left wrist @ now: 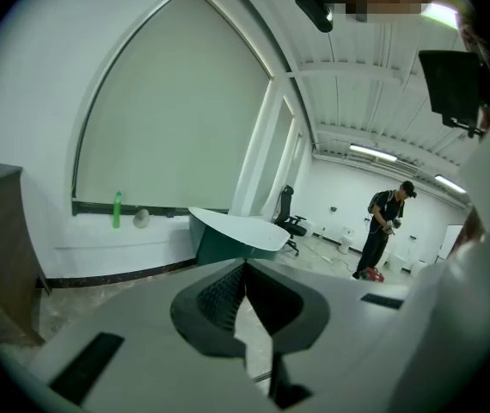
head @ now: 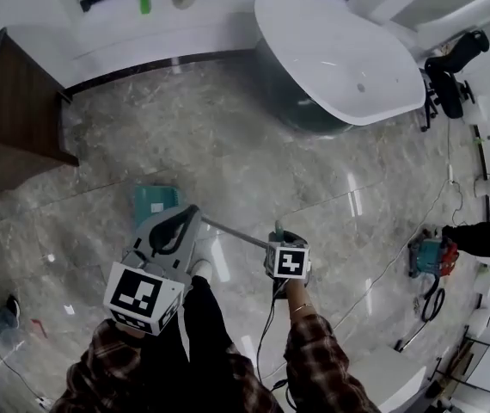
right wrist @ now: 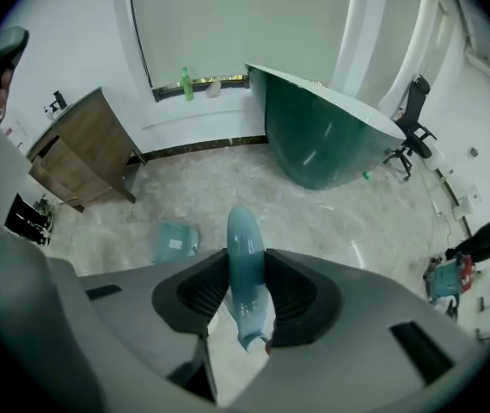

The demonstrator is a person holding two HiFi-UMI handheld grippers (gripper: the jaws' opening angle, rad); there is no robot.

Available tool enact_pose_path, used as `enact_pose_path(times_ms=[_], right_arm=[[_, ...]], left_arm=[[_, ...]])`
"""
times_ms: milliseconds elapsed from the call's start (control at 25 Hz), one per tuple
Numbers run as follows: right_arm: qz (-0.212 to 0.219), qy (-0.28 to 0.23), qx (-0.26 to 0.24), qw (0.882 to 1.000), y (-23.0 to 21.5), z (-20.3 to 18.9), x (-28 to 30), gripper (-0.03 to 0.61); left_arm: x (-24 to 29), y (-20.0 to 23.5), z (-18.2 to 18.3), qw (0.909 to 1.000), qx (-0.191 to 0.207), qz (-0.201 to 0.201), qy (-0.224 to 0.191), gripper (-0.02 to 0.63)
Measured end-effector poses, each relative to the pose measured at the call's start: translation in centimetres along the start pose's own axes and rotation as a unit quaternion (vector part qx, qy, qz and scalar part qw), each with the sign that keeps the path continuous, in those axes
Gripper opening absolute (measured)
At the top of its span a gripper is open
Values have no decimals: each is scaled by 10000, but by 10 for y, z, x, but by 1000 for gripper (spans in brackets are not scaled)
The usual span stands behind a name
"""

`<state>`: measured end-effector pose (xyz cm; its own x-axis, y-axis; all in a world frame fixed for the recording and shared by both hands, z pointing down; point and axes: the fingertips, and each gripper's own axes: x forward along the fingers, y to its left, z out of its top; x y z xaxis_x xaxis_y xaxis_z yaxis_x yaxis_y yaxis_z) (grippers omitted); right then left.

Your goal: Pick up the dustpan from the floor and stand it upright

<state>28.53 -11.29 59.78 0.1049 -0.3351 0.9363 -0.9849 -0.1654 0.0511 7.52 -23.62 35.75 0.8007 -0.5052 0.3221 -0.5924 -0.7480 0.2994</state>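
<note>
The right gripper (right wrist: 245, 265) is clamped on the dustpan's teal handle (right wrist: 245, 229). Its pan (head: 155, 203) shows left of centre. The left gripper (left wrist: 246, 267) has its jaws together on nothing.

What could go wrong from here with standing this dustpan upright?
1. Only the right gripper pinches the smooth, rounded dustpan handle; it might slip or twist out.
2. The pan sits far off at the end of a thin pole, so it may swing or slide on the glossy floor.
3. The left gripper is shut and empty, steadying nothing.
</note>
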Motion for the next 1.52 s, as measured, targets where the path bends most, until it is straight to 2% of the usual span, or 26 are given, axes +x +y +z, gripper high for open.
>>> enact_pose_path(times_ms=[120,400,520,720,960,1240,1520], right_arm=[[219,-212,-115,9995,33,24,-14,124],[730,-525,-311,9955,108,61,-34,132],[919,-579,-300,9936,136,68,-39,132],[1166,-600,-510,9901,190,85,-50,132],[1273,-590,-791,9869,251,96,-56,132],[1154,-583,-949,9871,272,98,-60,132],[1145,-648,-941,9868,267,96,-65,132]], left_arm=[[-37,22,5,9991,-13,406,-92,11],[-115,62,-7,9917,-451,1189,-203,11],[-139,67,-14,9891,-659,1297,-231,12],[-180,80,-7,9862,-725,1446,-339,12],[-224,112,-1,9787,-890,1763,-562,11],[-254,131,13,9754,-915,1850,-776,12],[-268,129,17,9705,-981,2004,-914,11]])
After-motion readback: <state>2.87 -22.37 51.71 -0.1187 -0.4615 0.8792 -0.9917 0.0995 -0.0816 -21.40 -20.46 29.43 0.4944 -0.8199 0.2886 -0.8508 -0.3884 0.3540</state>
